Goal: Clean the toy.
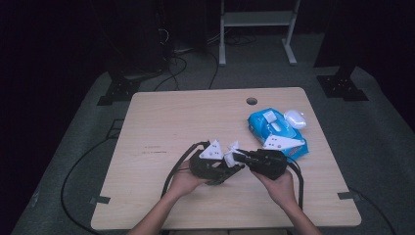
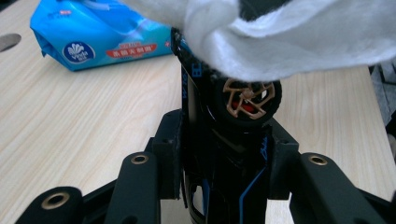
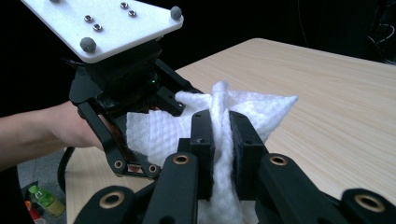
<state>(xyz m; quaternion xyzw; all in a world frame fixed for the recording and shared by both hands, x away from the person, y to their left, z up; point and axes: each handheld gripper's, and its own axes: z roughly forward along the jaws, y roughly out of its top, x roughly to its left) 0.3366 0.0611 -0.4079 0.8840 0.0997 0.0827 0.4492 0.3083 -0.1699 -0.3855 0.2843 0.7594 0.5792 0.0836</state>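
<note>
Right now the right gripper (image 3: 219,135) has its black jaws clamped tight on a white quilted wet wipe (image 3: 261,112), folds bunched up between the pads. The left gripper (image 2: 224,154) is closed around a black toy car with blue stripes and a bronze-spoked wheel (image 2: 247,100), held nose-up between the jaws. In the left gripper view the wipe (image 2: 280,37) drapes over the top end of the car, touching it just above the wheel. In the high view both grippers meet near the table's front middle, left gripper (image 1: 226,169) and right gripper (image 1: 240,157) tip to tip, wipe (image 1: 232,152) between them.

Outward: light wooden table (image 1: 171,127), with a blue plastic wet-wipe pack (image 1: 274,128) lying at right behind the right hand, flap up, and a small white rounded object (image 1: 295,118) just beside it; can't tell what it is. A round hole (image 1: 251,101) sits near the far table edge.

Progress, judging: wipe already pulled from the pack, car picked up, wiping under way at one end. Left: rest of the body and wheels, then set car down, drop wipe. How clean the car is can't be told.
</note>
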